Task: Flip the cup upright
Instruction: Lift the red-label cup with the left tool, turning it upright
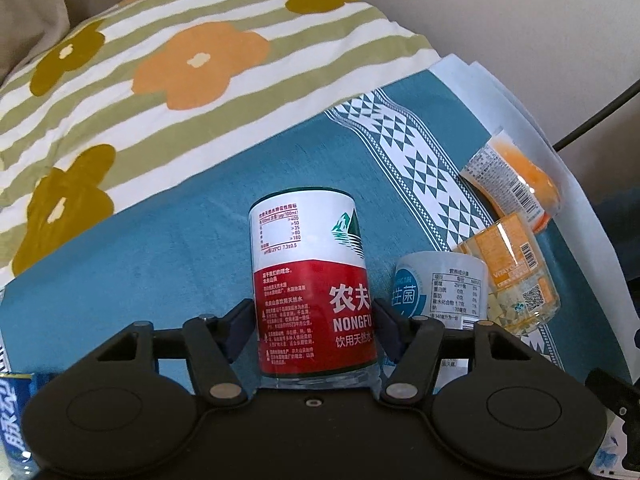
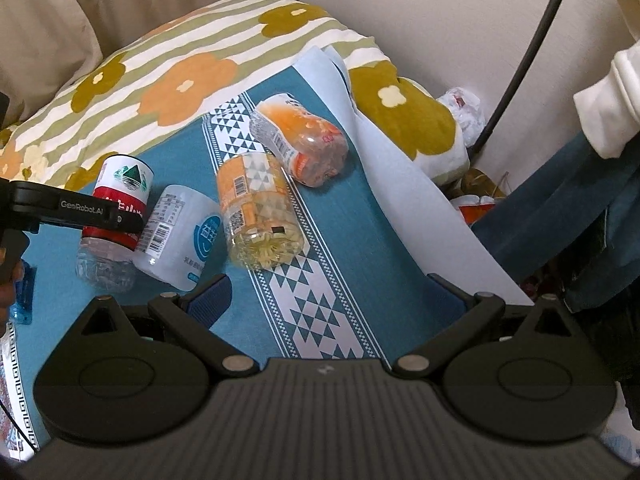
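Observation:
A cut-bottle cup with a red and white Nongfu label (image 1: pixel 312 280) sits between the fingers of my left gripper (image 1: pixel 312 324), which is shut on it. In the right wrist view the same cup (image 2: pixel 116 216) lies tilted on the teal cloth (image 2: pixel 352 256), its clear base toward the camera, with the left gripper's finger (image 2: pixel 100 216) across it. My right gripper (image 2: pixel 332 296) is open and empty above the cloth, nearer than the cups.
Three more cups lie on their sides: a white and blue one (image 2: pixel 180 236) touching the Nongfu cup, a yellow one (image 2: pixel 256 212), an orange one (image 2: pixel 304 140). A flowered striped pillow (image 2: pixel 160 84) is behind. A blue item (image 1: pixel 16 420) sits at left.

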A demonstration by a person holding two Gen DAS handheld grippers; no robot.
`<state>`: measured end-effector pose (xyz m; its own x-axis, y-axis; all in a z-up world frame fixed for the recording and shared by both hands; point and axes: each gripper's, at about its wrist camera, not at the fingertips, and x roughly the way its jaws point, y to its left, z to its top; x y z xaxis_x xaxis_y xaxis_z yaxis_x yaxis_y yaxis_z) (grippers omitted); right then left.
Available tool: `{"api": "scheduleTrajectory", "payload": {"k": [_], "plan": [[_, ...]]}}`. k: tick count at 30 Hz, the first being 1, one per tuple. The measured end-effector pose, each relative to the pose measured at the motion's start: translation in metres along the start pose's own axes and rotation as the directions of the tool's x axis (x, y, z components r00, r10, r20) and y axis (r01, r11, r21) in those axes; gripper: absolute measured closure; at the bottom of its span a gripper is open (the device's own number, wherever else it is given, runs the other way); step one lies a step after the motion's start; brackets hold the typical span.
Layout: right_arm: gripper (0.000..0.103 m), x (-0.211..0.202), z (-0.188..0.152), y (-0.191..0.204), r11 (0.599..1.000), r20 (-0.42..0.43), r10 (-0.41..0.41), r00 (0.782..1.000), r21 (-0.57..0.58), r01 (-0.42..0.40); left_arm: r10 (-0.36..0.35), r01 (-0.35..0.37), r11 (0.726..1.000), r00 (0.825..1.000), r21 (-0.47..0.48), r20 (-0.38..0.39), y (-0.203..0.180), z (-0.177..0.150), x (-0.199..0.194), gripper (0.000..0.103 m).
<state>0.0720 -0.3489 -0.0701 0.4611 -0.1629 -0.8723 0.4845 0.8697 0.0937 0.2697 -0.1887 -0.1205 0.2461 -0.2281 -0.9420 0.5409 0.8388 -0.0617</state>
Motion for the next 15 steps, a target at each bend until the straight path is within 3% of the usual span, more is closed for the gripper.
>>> {"api": "scheduleTrajectory", "payload": {"k": [15], "plan": [[0.000, -0.034, -0.002, 0.009, 0.976, 0.052, 0.152, 0.987, -0.166, -0.142, 0.104, -0.086, 0.986, 0.986, -0.143, 0.127, -0.003, -0.053, -0.080, 0.036]]}}
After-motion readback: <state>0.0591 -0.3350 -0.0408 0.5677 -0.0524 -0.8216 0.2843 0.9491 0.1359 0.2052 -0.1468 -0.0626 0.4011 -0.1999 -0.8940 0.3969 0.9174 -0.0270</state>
